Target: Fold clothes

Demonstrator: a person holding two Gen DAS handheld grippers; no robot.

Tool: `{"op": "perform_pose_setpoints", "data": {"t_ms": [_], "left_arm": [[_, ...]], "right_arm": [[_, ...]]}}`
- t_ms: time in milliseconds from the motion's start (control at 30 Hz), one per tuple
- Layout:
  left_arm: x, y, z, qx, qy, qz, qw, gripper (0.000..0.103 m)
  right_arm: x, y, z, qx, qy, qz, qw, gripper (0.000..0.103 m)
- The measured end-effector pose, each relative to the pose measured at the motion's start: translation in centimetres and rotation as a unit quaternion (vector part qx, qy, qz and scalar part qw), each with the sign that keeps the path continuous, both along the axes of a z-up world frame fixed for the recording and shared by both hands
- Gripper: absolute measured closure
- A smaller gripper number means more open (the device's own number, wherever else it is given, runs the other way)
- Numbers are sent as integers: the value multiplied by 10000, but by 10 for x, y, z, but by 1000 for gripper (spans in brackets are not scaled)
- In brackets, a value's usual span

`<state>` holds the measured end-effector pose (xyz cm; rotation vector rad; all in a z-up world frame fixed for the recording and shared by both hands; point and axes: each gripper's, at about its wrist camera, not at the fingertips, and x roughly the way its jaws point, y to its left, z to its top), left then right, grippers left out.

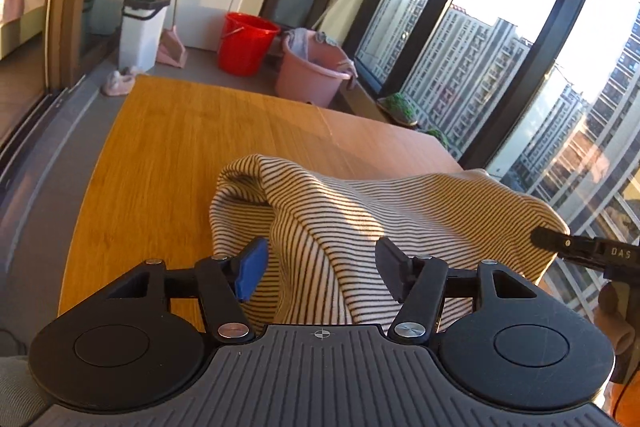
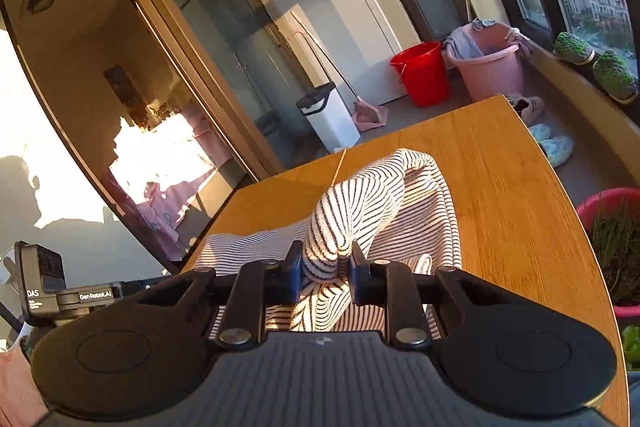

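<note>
A white garment with thin dark stripes (image 1: 340,211) lies bunched on the wooden table (image 1: 168,147). My left gripper (image 1: 320,271) is open, its jaws wide apart with a raised fold of the striped cloth between them. My right gripper (image 2: 325,269) is shut on a bunched fold of the same striped garment (image 2: 400,187) and holds it lifted off the table (image 2: 512,187). In the left wrist view the right gripper's tip (image 1: 548,239) pinches the garment's right edge. The left gripper's body (image 2: 60,291) shows at the left of the right wrist view.
Beyond the table's far edge stand a red bucket (image 1: 246,43), a pink tub with cloths (image 1: 312,71), a white bin (image 1: 142,31) and a pink dustpan (image 1: 172,49). Windows run along the right. Potted plants (image 2: 616,251) stand by the table's right edge.
</note>
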<state>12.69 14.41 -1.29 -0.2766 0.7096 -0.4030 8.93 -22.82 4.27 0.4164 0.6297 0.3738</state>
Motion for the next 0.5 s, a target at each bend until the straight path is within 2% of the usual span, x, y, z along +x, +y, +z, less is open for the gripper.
{"op": "perform_pose_setpoints", "data": {"t_ms": [67, 133, 233, 333, 367, 400, 467, 500], "left_arm": [[-4, -2, -2, -72, 46, -143, 9999, 27], [-6, -10, -3, -97, 79, -330, 9994, 22], [-5, -21, -7, -92, 138, -478, 9987, 18], [-2, -31, -15, 22, 213, -447, 9988, 18], [-1, -33, -16, 102, 204, -395, 9990, 27], [1, -35, -14, 220, 163, -312, 9991, 34], [6, -32, -8, 276, 64, -93, 9996, 62], [8, -29, -3, 259, -5, 20, 9997, 65]], "right_arm": [[-2, -4, -18, -277, 314, -220, 9989, 74], [-5, -11, -33, -195, 521, -394, 9977, 70], [-6, -17, -40, 308, 574, -397, 9971, 69], [3, -3, -42, 164, 524, -138, 9984, 65], [7, 4, -40, 44, 479, -60, 9988, 73], [11, 10, -38, -76, 434, 17, 9990, 77], [20, 14, -23, -27, 182, 44, 9998, 80], [24, 16, -15, 15, 45, 49, 10000, 81]]}}
